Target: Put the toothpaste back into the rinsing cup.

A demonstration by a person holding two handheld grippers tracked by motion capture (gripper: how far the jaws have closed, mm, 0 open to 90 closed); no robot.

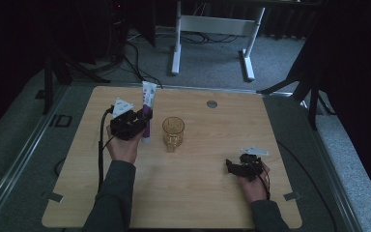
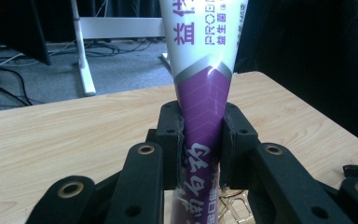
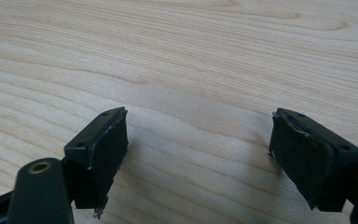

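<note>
A: Table (image 1: 183,203) to tube — which step is running?
B: Left gripper (image 1: 134,121) is clamping the purple-white toothpaste tube (image 2: 200,84), centre-left, beside the amber cup (image 1: 173,131); probably carrying it cupward next. Right gripper (image 3: 198,154) is gaping empty, lower right.
A: Any lettering?
B: "PROB…", plus Chinese characters.

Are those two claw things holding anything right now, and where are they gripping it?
The left gripper has its jaws shut on the toothpaste tube, clamping the purple lower part. The right gripper has its jaws open over the bare table, holding nothing.
</note>
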